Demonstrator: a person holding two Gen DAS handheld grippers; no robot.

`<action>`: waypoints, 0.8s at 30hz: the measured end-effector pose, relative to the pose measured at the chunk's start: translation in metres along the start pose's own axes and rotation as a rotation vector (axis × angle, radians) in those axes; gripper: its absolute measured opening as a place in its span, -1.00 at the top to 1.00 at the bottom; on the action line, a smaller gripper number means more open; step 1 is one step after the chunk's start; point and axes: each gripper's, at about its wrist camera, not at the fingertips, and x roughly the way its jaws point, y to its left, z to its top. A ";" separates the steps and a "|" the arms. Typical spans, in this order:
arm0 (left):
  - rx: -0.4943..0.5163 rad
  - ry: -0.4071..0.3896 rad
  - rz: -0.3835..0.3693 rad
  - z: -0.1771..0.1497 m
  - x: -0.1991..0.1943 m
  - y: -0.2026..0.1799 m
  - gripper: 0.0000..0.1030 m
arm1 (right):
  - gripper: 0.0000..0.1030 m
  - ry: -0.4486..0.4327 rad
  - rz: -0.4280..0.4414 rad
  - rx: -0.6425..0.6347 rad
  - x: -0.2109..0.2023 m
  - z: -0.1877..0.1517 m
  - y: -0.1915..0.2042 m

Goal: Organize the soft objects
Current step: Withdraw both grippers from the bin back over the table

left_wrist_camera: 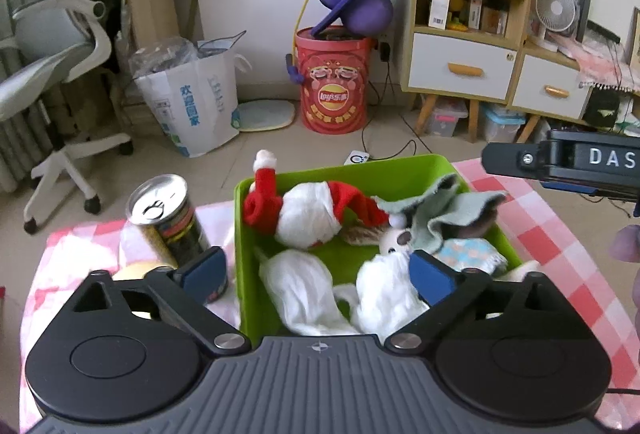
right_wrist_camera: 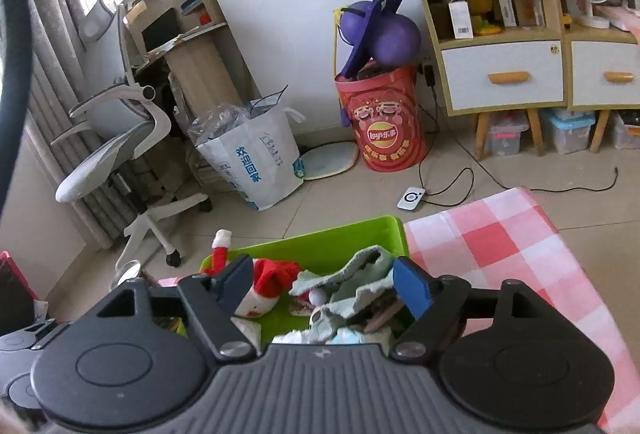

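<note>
A green bin (left_wrist_camera: 360,169) stands on the checked tablecloth and holds several soft things. Among them are a red and white Santa plush (left_wrist_camera: 308,213), two white cloths (left_wrist_camera: 296,286), a grey-green cloth (left_wrist_camera: 448,209), a blue patterned cloth (left_wrist_camera: 472,252) and a small white plush head (left_wrist_camera: 394,240). My left gripper (left_wrist_camera: 318,274) hangs wide open over the bin's near end, with nothing pressed between its blue pads. My right gripper (right_wrist_camera: 324,284) is open above the same bin (right_wrist_camera: 320,238), with the Santa plush (right_wrist_camera: 272,282) and the grey-green cloth (right_wrist_camera: 352,282) below its gap. Its body (left_wrist_camera: 568,161) shows at the right of the left wrist view.
A metal-topped can (left_wrist_camera: 164,213) stands just left of the bin, with a pale round object (left_wrist_camera: 140,268) beside it. The pink checked cloth (right_wrist_camera: 500,242) stretches right of the bin. On the floor beyond are a red snack bucket (left_wrist_camera: 334,81), a white bag (left_wrist_camera: 196,97) and an office chair (left_wrist_camera: 60,45).
</note>
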 end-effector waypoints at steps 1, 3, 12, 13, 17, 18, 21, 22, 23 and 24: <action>-0.004 -0.006 0.000 -0.002 -0.006 0.001 -0.89 | -0.20 0.001 -0.002 -0.002 -0.005 -0.001 0.001; -0.008 -0.014 -0.009 -0.007 -0.018 0.003 -0.89 | -0.22 0.004 -0.008 -0.009 -0.016 -0.003 0.002; -0.045 -0.032 -0.026 -0.029 -0.064 0.012 -0.89 | -0.27 0.000 -0.030 -0.007 -0.064 -0.016 0.001; -0.050 -0.035 -0.029 -0.033 -0.068 0.013 -0.89 | -0.27 0.001 -0.034 -0.012 -0.068 -0.018 0.002; -0.072 -0.034 -0.040 -0.048 -0.078 0.017 -0.89 | -0.27 0.008 -0.036 -0.018 -0.083 -0.027 0.001; -0.077 -0.033 -0.042 -0.053 -0.081 0.018 -0.89 | -0.27 0.008 -0.035 -0.018 -0.086 -0.030 0.001; -0.090 -0.027 -0.044 -0.066 -0.086 0.019 -0.89 | -0.27 0.014 -0.035 -0.023 -0.096 -0.039 0.001; -0.096 -0.025 -0.045 -0.071 -0.088 0.019 -0.89 | -0.27 0.017 -0.037 -0.027 -0.099 -0.043 0.001; -0.103 -0.022 -0.048 -0.075 -0.090 0.019 -0.89 | -0.27 0.020 -0.040 -0.030 -0.101 -0.046 0.002; -0.109 -0.019 -0.049 -0.079 -0.092 0.020 -0.89 | -0.27 0.023 -0.044 -0.031 -0.103 -0.049 0.001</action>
